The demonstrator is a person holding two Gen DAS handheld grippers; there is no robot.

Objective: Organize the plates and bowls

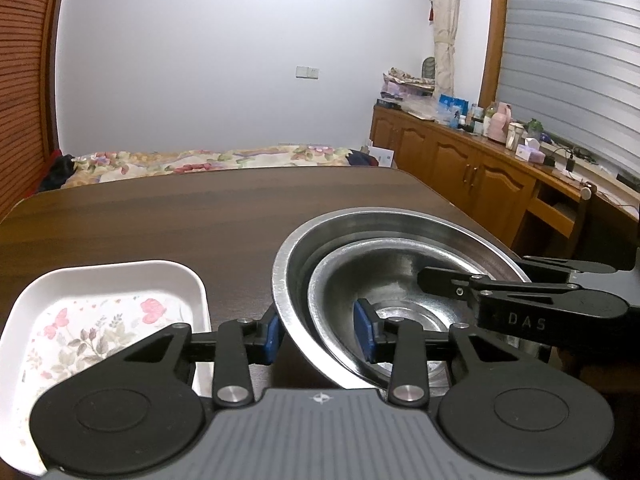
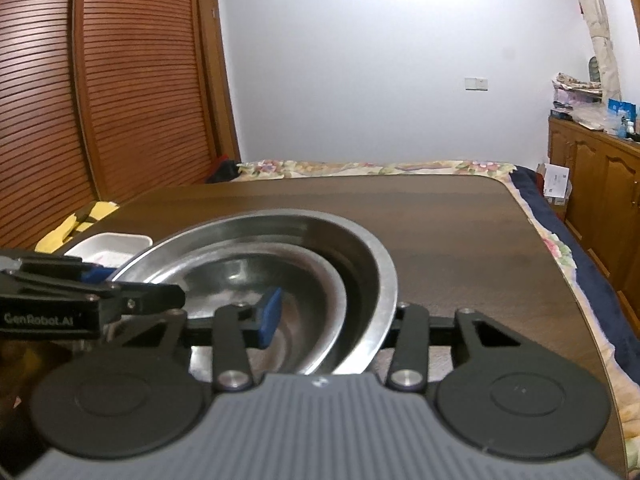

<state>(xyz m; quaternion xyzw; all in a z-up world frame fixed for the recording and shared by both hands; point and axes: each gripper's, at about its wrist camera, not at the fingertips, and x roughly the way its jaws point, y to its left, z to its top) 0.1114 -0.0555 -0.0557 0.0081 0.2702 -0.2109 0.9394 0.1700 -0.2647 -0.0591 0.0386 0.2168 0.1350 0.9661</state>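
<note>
**A:** Where are my claws, starting closest to me?

**B:** I have the left claw set astride the left rim of the nested steel bowls. One blue pad sits just outside the large bowl, the other inside the small bowl. The jaws are partly closed around both walls. I cannot tell whether the pads are pressing yet.

**A:** And the right?

**B:** The right claw mirrors it on the opposite rim. Its inner pad is inside the small bowl; the outer finger is hidden behind the large bowl's wall. Again partly closed, contact unclear.

**A:** So where does the stack lie from each claw?

**B:** Directly between them, rims running away from me. Each claw straddles its own side, so neither is nearer. I judge a level two-handed lift is what comes next.

**A:** Anything beyond?

**B:** Just left of my left claw, a white floral dish rests on the counter. Past the bowls the counter is dark wood, then a bed with a flowered cover.
</note>
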